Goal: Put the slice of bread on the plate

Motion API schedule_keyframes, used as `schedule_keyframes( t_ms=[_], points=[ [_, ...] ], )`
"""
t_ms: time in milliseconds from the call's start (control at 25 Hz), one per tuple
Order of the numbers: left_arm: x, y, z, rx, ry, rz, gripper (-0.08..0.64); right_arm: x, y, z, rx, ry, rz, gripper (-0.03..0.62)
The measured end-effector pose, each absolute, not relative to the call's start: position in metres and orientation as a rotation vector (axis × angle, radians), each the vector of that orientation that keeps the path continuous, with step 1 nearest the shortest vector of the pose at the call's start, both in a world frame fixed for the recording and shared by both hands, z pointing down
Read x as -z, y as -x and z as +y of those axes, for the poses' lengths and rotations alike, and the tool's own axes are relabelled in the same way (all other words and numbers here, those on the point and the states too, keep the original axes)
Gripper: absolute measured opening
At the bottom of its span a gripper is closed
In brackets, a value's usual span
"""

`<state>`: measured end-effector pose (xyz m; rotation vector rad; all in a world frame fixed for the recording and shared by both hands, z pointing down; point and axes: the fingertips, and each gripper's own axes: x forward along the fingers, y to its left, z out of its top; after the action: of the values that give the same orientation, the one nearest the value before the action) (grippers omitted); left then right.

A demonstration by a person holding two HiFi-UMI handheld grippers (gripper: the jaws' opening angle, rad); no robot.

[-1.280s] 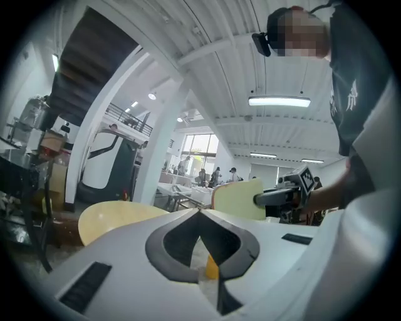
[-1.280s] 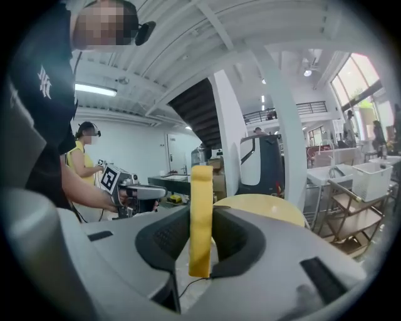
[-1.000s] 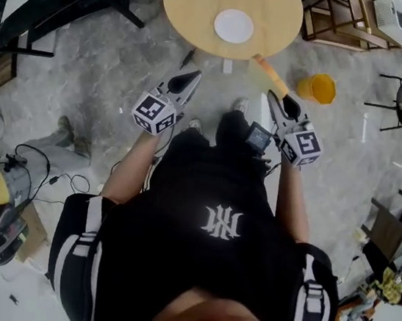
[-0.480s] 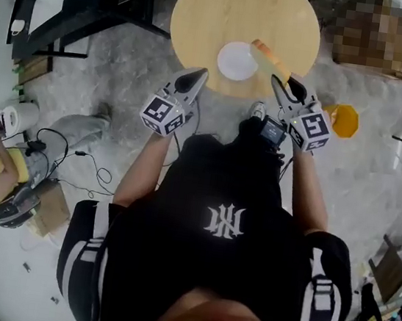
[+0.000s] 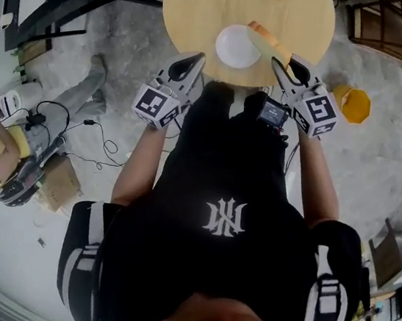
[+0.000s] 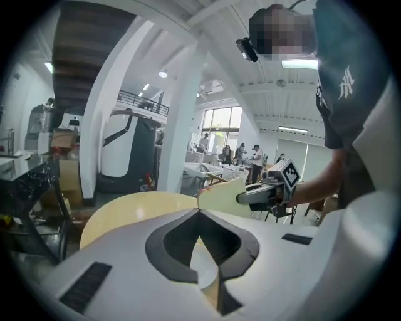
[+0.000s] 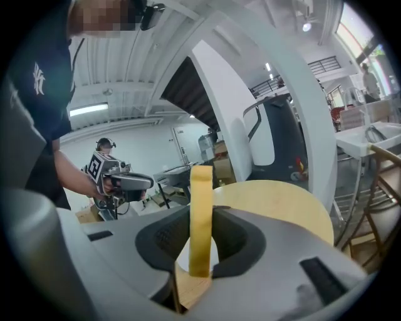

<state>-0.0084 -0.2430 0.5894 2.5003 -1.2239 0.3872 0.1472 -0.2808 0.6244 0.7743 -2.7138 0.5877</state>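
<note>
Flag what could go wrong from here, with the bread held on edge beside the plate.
1. The right gripper pinches the slice of bread by one end only, so it might sag or slip loose.
2. The slice sits over the right rim of the plate, not its middle; released here, it could land partly on the table.
3. The plate lies near the table's near edge, so a bump could push it off.

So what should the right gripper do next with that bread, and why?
Probably ease it slightly left, over the round white plate. The right gripper is clamped on the pale yellow bread slice, held on edge, which overlaps only the plate's right rim.
</note>
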Motion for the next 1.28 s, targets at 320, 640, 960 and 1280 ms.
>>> schedule_keyframes(
  t_ms=[320, 640, 960, 1280],
  points=[
    [-0.626, 0.036, -0.242, -0.363, -2.512, -1.057, 0.008, -0.638, -0.097, -0.254, -0.684, -0.700, -2.638, 0.089],
    [-0.645, 0.041, -0.233, -0.293, -2.481, -1.018, 0.008, -0.661, -0.069, -0.229, -0.989, -0.493, -2.567, 0.089],
    [-0.663, 0.043, -0.225, -0.284, -2.448, -1.029, 0.008, -0.684, -0.045, -0.229, -1.275, -0.427, -2.538, 0.089],
    [-0.672, 0.041, -0.221, -0.270, -2.428, -1.024, 0.008, -0.700, -0.032, -0.230, -1.429, -0.379, -2.480, 0.089]
  ],
)
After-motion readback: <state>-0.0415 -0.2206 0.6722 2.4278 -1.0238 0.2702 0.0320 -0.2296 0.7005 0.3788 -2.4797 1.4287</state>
